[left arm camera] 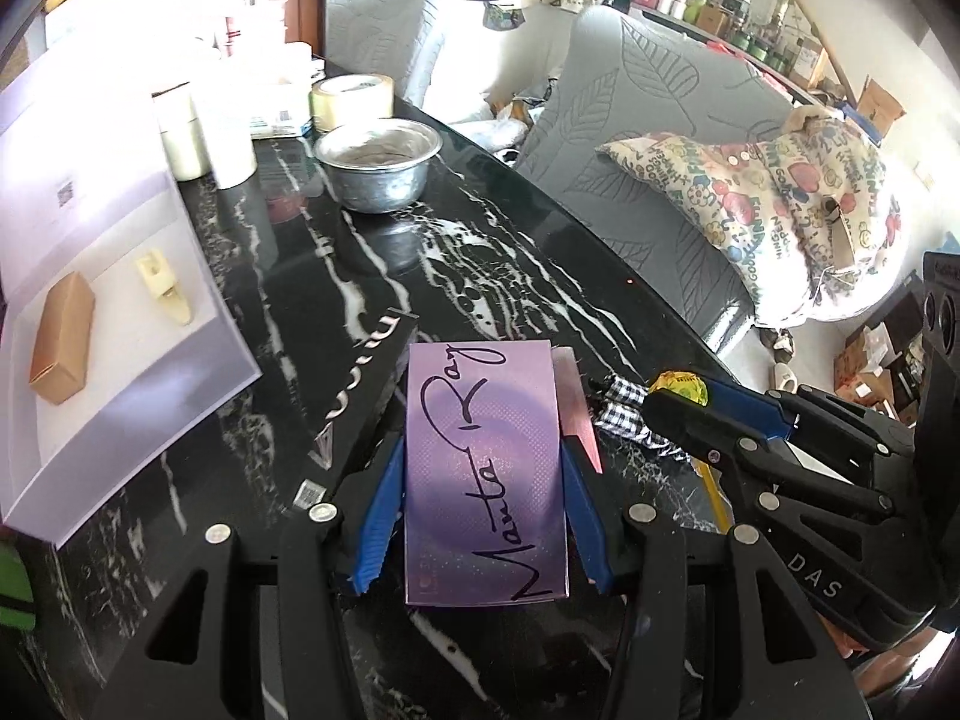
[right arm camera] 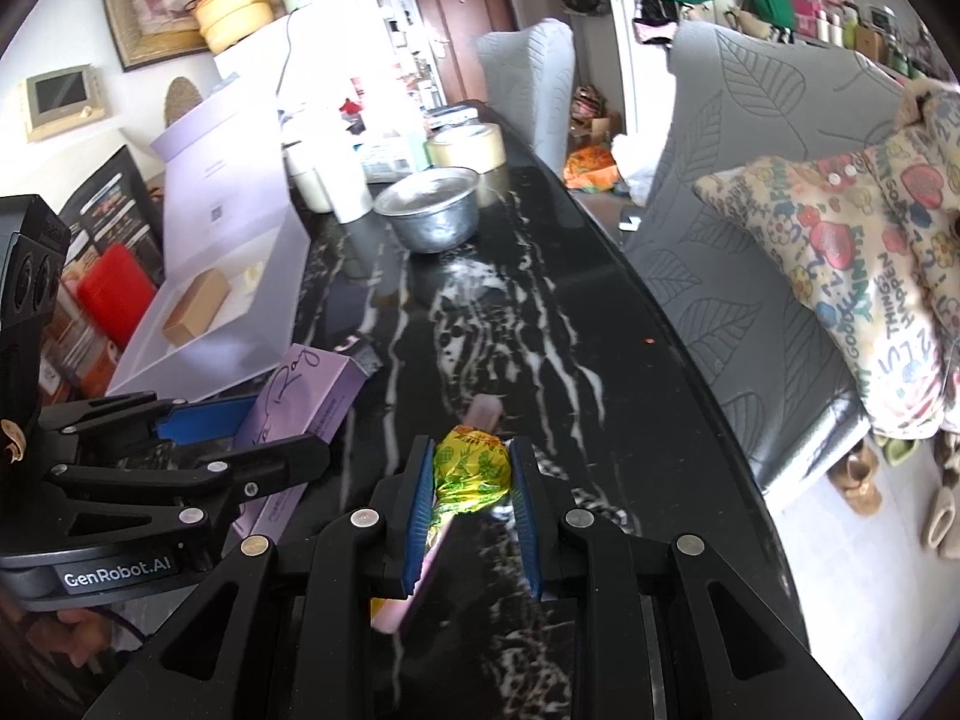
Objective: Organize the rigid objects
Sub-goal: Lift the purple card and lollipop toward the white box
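Observation:
My left gripper (left arm camera: 480,456) is shut on a purple box marked "Manta Ray" (left arm camera: 483,468), held over the black marble table (left arm camera: 480,252); the box also shows in the right wrist view (right arm camera: 300,402). My right gripper (right arm camera: 471,468) is shut on a yellow-wrapped lollipop (right arm camera: 471,471); its pink stick runs back between the fingers. The lollipop also shows in the left wrist view (left arm camera: 681,387), right of the purple box. A pale lilac open box (left arm camera: 114,300) at the left holds a tan carton (left arm camera: 63,348) and a cream clip (left arm camera: 165,291).
A metal bowl (left arm camera: 378,165) stands mid-table, with a tape roll (left arm camera: 351,99) and white cups (left arm camera: 231,144) behind it. A black-and-white checked cloth (left arm camera: 624,420) and a pink piece (left arm camera: 576,402) lie by the table's right edge. Grey chairs (left arm camera: 648,138) and a printed cushion (left arm camera: 780,192) are beyond that edge.

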Demonstrator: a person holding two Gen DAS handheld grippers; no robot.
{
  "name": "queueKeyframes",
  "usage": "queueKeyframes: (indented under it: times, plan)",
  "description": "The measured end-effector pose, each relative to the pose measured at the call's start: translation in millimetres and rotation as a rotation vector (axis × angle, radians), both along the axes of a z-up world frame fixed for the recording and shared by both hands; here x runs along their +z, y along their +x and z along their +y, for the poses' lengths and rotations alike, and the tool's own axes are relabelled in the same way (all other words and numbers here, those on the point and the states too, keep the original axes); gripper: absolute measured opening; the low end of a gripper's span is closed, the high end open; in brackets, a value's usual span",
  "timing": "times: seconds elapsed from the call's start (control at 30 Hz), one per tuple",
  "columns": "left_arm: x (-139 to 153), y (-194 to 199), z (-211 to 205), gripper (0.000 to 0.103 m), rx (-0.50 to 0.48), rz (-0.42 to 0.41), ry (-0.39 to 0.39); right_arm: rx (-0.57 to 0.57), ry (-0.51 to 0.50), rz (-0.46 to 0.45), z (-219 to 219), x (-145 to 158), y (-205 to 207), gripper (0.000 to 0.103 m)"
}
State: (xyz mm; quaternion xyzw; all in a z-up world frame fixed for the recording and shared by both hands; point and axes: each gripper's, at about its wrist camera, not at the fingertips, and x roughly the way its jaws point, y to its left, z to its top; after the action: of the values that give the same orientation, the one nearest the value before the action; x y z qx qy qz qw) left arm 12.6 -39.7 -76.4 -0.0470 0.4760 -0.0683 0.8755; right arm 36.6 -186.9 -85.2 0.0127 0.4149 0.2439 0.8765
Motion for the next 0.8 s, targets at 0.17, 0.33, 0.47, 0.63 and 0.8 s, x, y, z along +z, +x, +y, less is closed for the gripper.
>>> queueKeyframes:
  times: [0.17,0.33,0.47,0.63,0.8]
  plan:
    - [5.6,-14.9,11.9,0.051,0.042,-0.017,0.0,0.035,0.004,-0.009,10.9,3.9,-10.3,0.024]
    - [11.2,-30.0,23.2,0.051,0.081,-0.036,0.005,0.077,0.002,-0.02,22.3,7.6,-18.8,0.024]
    - [15.6,-41.9,33.7,0.051,0.115,-0.049,0.01,0.115,0.003,-0.031,32.9,11.6,-26.3,0.024]
    - [21.9,-59.0,48.2,0.051,0.168,-0.066,0.02,0.161,0.015,-0.037,47.4,13.8,-34.9,0.024]
    - [25.0,-75.0,60.9,0.051,0.216,-0.077,0.023,0.22,0.022,-0.045,62.6,16.8,-46.7,0.024]
